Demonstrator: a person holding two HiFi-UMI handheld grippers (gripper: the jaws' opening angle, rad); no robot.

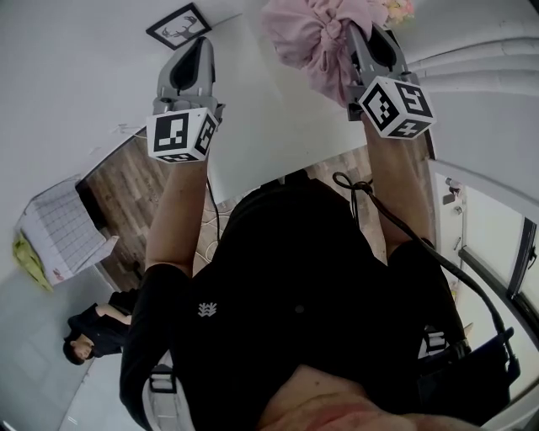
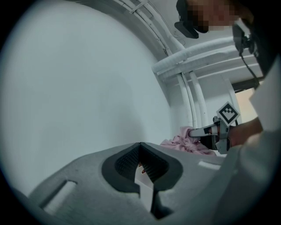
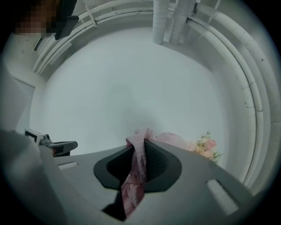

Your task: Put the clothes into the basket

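Observation:
A bunched pink garment (image 1: pixel 312 38) hangs from my right gripper (image 1: pixel 364 35), which is shut on it at the top right of the head view. In the right gripper view a fold of the pink garment (image 3: pixel 135 176) runs down between the closed jaws of the right gripper (image 3: pixel 142 143). My left gripper (image 1: pixel 192 46) is held up at the same height to the left, shut with nothing in it. The left gripper (image 2: pixel 140 145) sees the garment (image 2: pixel 186 143) and the right gripper (image 2: pixel 197 132) off to its right. A white grid-patterned container (image 1: pixel 63 227) is at the far left.
A person in black fills the middle of the head view, arms raised. A white surface (image 1: pixel 278 126) lies behind the grippers, with a framed picture (image 1: pixel 178 25) and a small bunch of flowers (image 3: pixel 204 147) nearby. A yellow-green cloth (image 1: pixel 29 257) lies by the container. Another person (image 1: pixel 88 332) is at the lower left.

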